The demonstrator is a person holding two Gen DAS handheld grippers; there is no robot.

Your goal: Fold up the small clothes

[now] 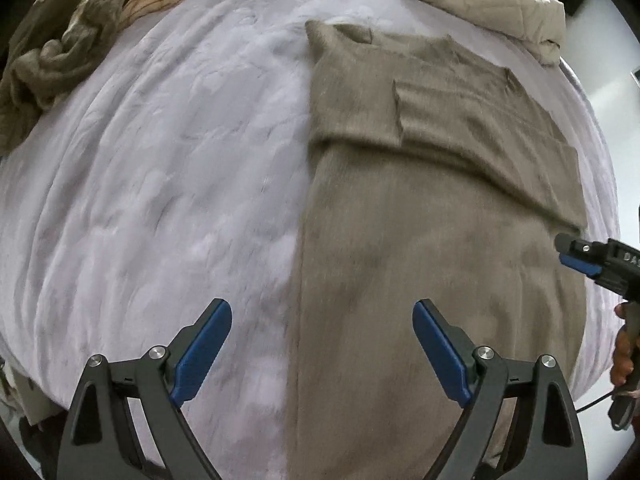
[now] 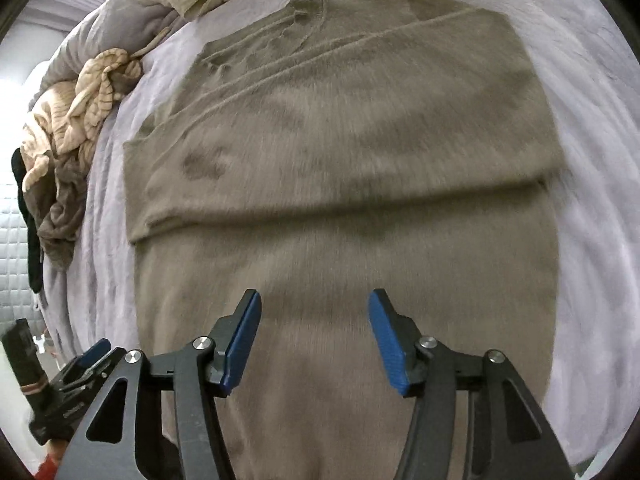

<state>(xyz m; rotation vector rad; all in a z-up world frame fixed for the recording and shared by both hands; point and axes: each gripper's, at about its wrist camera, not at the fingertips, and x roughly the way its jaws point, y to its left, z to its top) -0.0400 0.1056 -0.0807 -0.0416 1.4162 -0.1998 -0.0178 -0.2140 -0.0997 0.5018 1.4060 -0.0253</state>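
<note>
While the taupe fuzzy knit sweater (image 2: 340, 184) lies flat on the pale lilac plush bedcover (image 1: 160, 184), I note its long axis runs straight away from both tools, collar at the far end and hem nearest me. My right gripper (image 2: 314, 340) sits over the hem's middle, jaws apart and empty; my left gripper (image 1: 322, 354) straddles the sweater's left edge, also spread and empty. I judge the right the nearer. The sleeves appear folded across the chest, leaving a tidy rectangle. Crumpled cream and brown garments (image 1: 80, 28) sit well apart.
</note>
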